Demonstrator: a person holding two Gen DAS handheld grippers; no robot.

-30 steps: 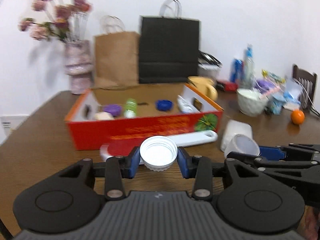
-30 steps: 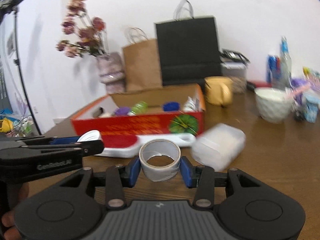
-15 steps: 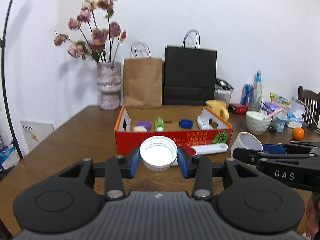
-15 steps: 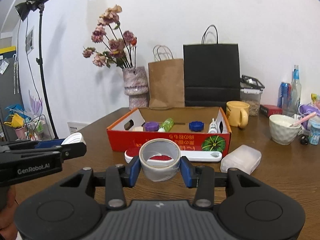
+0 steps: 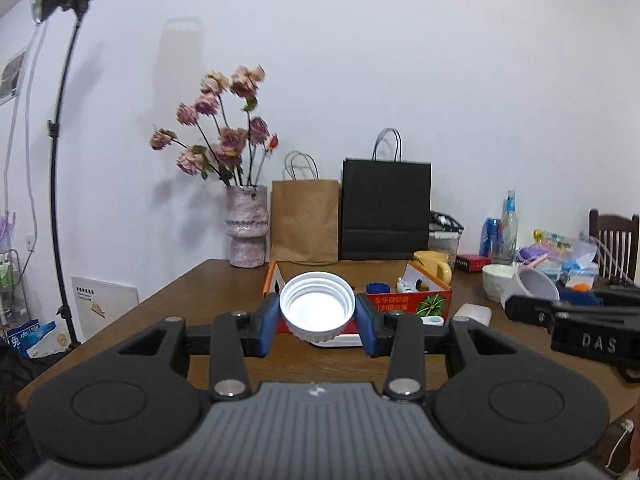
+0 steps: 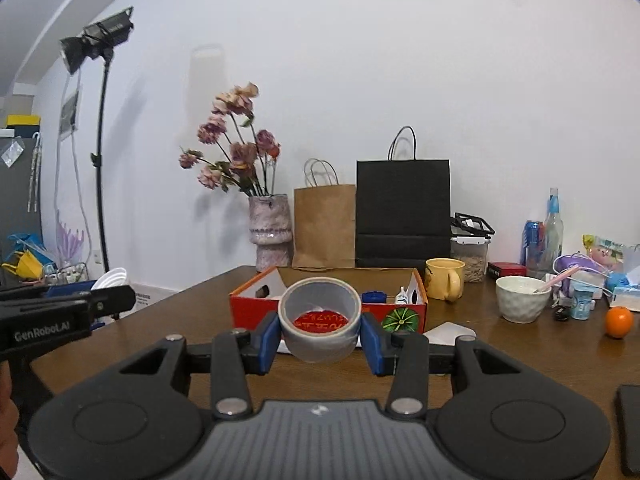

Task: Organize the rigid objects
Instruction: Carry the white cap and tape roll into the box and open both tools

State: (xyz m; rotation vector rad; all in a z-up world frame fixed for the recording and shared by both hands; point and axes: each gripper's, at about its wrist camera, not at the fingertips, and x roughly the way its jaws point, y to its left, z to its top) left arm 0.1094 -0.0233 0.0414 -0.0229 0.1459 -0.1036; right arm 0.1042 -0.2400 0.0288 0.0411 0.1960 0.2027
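My left gripper point(image 5: 317, 314) is shut on a white ribbed jar lid point(image 5: 317, 304), held with its hollow side facing me. My right gripper point(image 6: 320, 330) is shut on a roll of grey tape point(image 6: 320, 346), held above the brown table point(image 6: 500, 356). Beyond both stands an open red cardboard box point(image 5: 400, 302) point(image 6: 250, 312) with a blue cap point(image 6: 374, 297) and other small items inside. In the left wrist view the right gripper point(image 5: 580, 320) shows at the right. The left gripper point(image 6: 60, 312) appears at the left edge of the right wrist view, the lid point(image 6: 110, 278) at its tip.
A vase of dried flowers point(image 6: 269, 232), a brown bag point(image 6: 325, 224) and a black bag point(image 6: 402, 212) stand behind the box. To its right are a yellow mug point(image 6: 444, 278), a white bowl point(image 6: 522, 298), an orange point(image 6: 618, 321), bottles and clutter. A white container point(image 6: 448, 332) lies before the box.
Both grippers have drawn back from the box and risen a little, keeping the lid and the tape. The box now looks smaller and farther, and more wall shows.
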